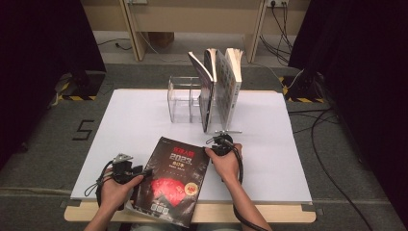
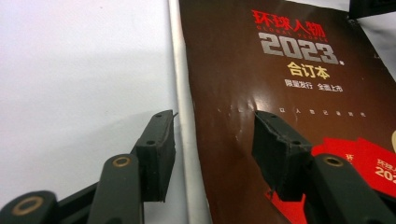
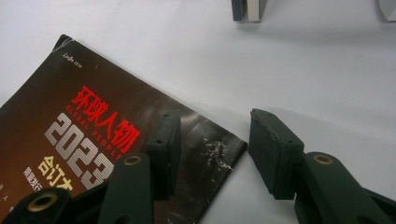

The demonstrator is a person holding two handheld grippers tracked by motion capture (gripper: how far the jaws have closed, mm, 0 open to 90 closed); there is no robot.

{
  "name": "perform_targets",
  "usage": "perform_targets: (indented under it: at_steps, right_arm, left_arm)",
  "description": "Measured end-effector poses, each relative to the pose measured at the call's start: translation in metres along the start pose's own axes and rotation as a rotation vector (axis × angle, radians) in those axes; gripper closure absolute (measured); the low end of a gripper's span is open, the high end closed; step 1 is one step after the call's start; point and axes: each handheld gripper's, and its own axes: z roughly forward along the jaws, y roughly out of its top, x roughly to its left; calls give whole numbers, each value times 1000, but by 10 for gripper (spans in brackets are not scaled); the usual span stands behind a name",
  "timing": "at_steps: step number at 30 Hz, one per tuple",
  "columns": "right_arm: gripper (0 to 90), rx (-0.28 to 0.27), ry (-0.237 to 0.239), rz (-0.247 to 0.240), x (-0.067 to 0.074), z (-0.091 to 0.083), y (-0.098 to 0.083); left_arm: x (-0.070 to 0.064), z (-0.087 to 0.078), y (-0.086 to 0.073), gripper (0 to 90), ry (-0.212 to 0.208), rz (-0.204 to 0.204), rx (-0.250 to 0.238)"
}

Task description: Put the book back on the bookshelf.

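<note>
Your left gripper stands with its jaws spread wide, one over the bare white tabletop and the other over the dark cover of the magazine, straddling its left edge without clamping it. From the high view, that gripper sits at the magazine's lower left side, your left hand wrapped around it near the table's front edge.

Your right gripper is likewise released, its jaws apart on either side of the magazine's scuffed upper right corner; one jaw hangs above the cover, the other above the white surface. In the high view the right gripper meets that corner, with your right hand behind it.

The magazine, dark brown with red and white lettering and "2023" on the cover, lies flat and tilted at the front of the white table, its lower end reaching past the table's front edge.

Farther back, several books stand upright, fanned open at the top, in a metal stand. A clear plastic organiser sits just beside them on their left. Dark curtains flank the table, and cables trail on the floor at right.
</note>
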Motion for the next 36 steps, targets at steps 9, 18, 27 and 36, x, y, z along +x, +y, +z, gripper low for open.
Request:
perform_targets:
  at_steps: [9,18,27,36]
  right_arm:
    - [599,8,-11,-11,2,1,1]
    - [638,6,-26,-27,2,3,3]
    - [622,5,-31,-23,0,5,8]
    - [593,3,-42,-6,-5,5,11]
  left_arm:
    - [-2,0,0,505,4,-6,6]
    - [-8,-4,0,527,11,-2,49]
    - [-21,-6,-1,556,6,16,103]
    - [-26,-5,-2,591,-40,14,130]
